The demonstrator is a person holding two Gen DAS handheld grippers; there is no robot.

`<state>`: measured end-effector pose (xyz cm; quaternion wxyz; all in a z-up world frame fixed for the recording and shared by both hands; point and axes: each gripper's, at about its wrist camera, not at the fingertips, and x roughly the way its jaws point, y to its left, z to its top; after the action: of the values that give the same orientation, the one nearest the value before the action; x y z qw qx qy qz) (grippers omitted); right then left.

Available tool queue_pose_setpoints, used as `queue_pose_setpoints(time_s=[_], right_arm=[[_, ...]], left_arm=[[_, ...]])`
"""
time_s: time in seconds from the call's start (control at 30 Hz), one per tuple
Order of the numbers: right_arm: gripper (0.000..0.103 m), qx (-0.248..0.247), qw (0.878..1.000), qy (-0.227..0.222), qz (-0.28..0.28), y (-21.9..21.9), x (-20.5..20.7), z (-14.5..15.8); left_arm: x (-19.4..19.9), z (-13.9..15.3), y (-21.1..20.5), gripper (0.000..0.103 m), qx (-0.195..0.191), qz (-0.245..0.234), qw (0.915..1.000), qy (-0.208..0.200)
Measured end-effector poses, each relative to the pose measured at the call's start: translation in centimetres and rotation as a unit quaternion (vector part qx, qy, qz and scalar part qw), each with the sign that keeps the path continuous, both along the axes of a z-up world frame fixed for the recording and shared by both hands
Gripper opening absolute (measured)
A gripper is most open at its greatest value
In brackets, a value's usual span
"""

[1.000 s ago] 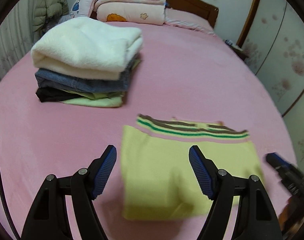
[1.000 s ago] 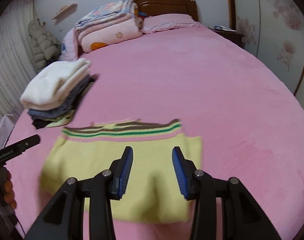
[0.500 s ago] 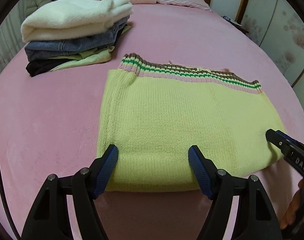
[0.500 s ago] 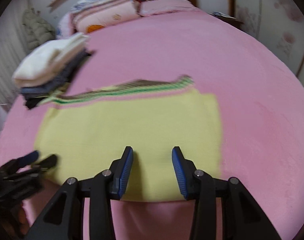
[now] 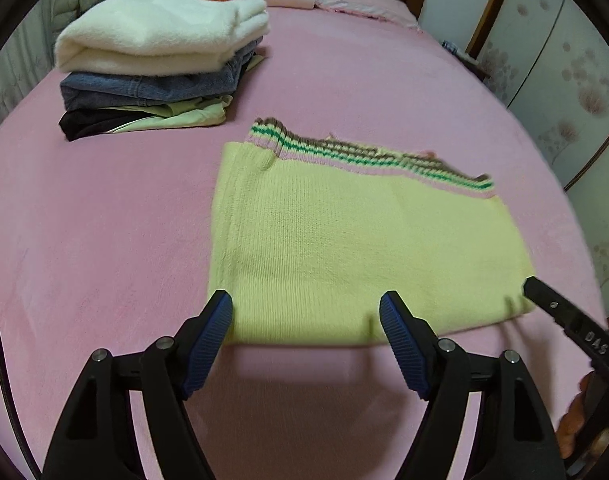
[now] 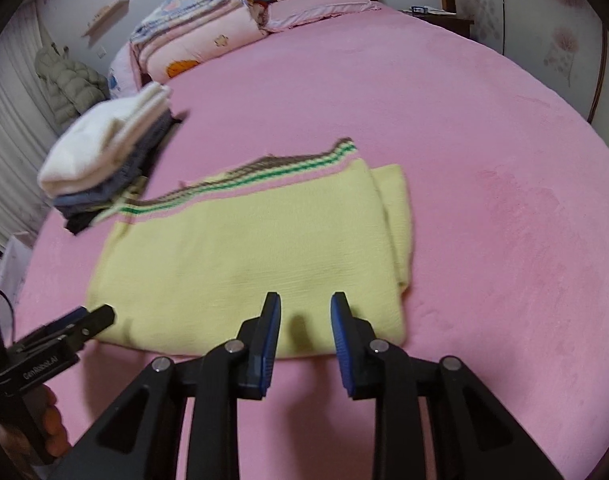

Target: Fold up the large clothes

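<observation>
A folded yellow knit sweater [image 5: 344,248] [image 6: 244,260] lies flat on the pink bed, its green, brown and pink striped hem at the far edge. My left gripper [image 5: 304,304] hovers over the sweater's near left edge, jaws wide and still opening, the edge lying between the fingers but untouched. My right gripper [image 6: 306,304] is at the near right edge; its jaws are closing, with a narrow gap and the yellow knit showing between the pads, which do not press it. Each gripper shows in the other's view, the right gripper [image 5: 544,300] and the left gripper [image 6: 92,320].
A stack of folded clothes [image 5: 156,64] [image 6: 104,160], white on top, sits on the pink bed [image 5: 84,220] at the far left of the sweater. Folded quilts [image 6: 192,40] and a pillow lie by the wooden headboard. A puffy jacket [image 6: 68,88] hangs at left.
Both grippers have come forward and down to the sweater's near edge, which now fills much more of both views. The right gripper's jaws have narrowed.
</observation>
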<state>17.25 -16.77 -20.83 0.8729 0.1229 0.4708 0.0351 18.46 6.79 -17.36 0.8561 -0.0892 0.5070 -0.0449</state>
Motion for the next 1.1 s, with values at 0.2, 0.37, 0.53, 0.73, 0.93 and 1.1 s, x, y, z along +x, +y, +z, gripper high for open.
queue_pose_setpoints(time_s=[0.2,0.37,0.53,0.73,0.93,1.1], right_arm=[[0.026,0.010,0.999,-0.052,0.007,1.9,-2.2,3.5],[0.027,-0.004,0.996,-0.091,0.023,3.3,-3.3,5.6],[0.028,-0.002,0.994,-0.106,0.034,4.5,-3.6,5.7],[0.028,0.012,0.996,-0.081,0.041,5.3,-3.4,3.5],[0.028,0.008,0.997,-0.069,0.045,5.7,-3.0,1.9],[0.028,0.000,0.995,-0.083,0.047,6.0,-1.7,1.2]], left_arm=[[-2.6,2.0,2.7,0.080,-0.058,0.029,0.9978,-0.010],[-4.3,0.7,4.9,0.081,-0.149,0.044,0.9879,0.002],[-5.3,-4.4,5.6,0.081,-0.240,0.058,0.9685,0.031],[-3.6,-6.8,5.6,0.081,-0.305,0.070,0.9495,-0.019],[-0.1,-7.0,5.2,0.080,-0.325,0.082,0.9408,-0.053],[0.9,-6.1,4.6,0.034,-0.298,0.089,0.9470,-0.079]])
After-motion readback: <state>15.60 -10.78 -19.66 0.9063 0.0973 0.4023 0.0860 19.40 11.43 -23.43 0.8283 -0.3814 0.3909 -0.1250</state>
